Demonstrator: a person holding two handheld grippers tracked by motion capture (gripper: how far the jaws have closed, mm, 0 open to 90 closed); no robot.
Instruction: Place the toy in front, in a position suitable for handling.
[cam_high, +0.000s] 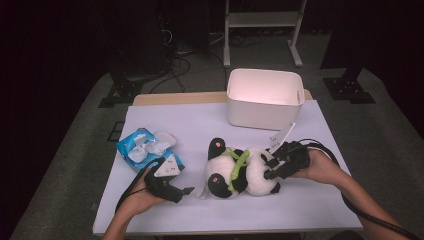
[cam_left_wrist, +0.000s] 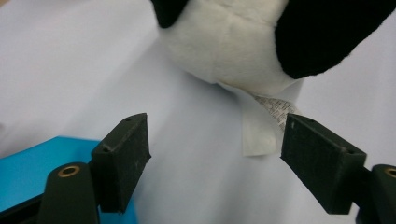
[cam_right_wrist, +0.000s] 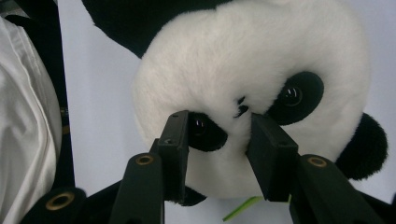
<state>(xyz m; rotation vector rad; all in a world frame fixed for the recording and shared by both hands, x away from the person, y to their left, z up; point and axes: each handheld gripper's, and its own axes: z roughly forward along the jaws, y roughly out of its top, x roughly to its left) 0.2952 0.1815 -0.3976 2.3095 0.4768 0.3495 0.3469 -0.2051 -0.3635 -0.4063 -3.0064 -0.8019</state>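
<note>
Right gripper (cam_high: 274, 169) level against panda (cam_high: 250, 172)

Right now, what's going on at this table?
A person works a plush panda lying on the white table cover. The right gripper has its jaws against the panda's face; a firm grip can't be told. The left gripper is open and holds nothing, pointed at the panda's fabric tag. A blue wipes pack and a white bin sit nearby.
</note>
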